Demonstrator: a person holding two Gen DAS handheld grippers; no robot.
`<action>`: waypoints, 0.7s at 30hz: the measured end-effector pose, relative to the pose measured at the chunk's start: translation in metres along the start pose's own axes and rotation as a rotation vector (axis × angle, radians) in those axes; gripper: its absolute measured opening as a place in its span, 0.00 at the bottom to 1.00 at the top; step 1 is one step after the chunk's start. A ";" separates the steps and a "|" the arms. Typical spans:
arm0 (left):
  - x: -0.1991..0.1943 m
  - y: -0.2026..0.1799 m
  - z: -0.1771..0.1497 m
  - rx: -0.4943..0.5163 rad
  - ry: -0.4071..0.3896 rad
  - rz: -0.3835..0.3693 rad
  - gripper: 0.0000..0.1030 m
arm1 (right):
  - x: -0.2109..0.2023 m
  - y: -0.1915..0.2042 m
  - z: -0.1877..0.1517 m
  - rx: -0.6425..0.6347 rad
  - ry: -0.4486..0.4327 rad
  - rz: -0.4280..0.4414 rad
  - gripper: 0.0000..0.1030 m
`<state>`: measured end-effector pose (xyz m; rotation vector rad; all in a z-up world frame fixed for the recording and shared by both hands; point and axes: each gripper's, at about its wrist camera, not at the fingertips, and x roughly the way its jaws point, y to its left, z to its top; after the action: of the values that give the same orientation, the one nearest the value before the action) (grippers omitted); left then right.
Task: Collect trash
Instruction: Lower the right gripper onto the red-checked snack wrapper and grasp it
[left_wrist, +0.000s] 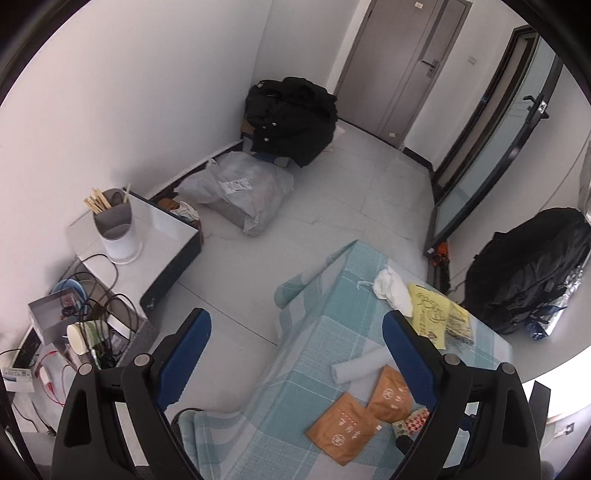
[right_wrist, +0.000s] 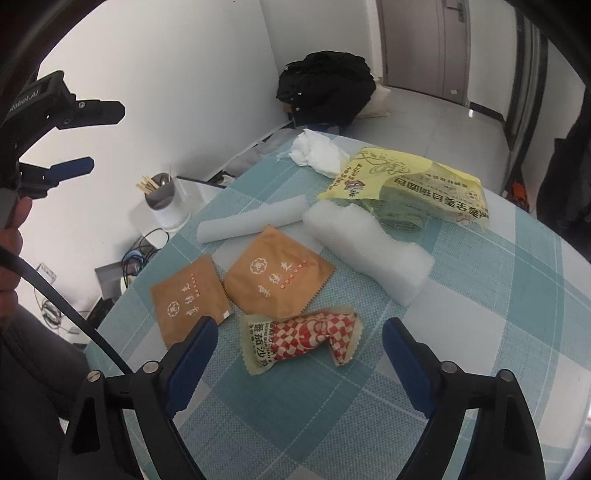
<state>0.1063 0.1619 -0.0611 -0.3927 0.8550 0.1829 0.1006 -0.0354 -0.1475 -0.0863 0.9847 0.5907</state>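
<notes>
My right gripper (right_wrist: 300, 341), jaws apart and empty, straddles the red-checked wrapper (right_wrist: 301, 341) at lower centre of the frame, its long axis running left to right between my pads; my left gripper (right_wrist: 105, 138), upper left, is farther.

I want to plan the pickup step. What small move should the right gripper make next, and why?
Probably lower the right gripper a little onto the red checkered wrapper and close. Its jaws stand open with nothing pressed between them, and the wrapper lies loose on the tablecloth, right between the fingertips.
</notes>
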 end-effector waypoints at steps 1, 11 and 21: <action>0.001 0.000 0.000 0.001 0.000 0.007 0.90 | 0.002 0.002 -0.001 -0.006 0.004 -0.009 0.83; 0.007 -0.004 -0.002 0.013 0.024 0.024 0.90 | 0.003 -0.002 0.001 -0.001 0.014 -0.038 0.35; 0.011 -0.005 -0.002 0.004 0.043 0.038 0.90 | 0.004 -0.010 0.001 0.039 0.012 -0.015 0.29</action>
<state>0.1133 0.1568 -0.0699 -0.3776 0.9056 0.2088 0.1075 -0.0420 -0.1520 -0.0629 1.0057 0.5578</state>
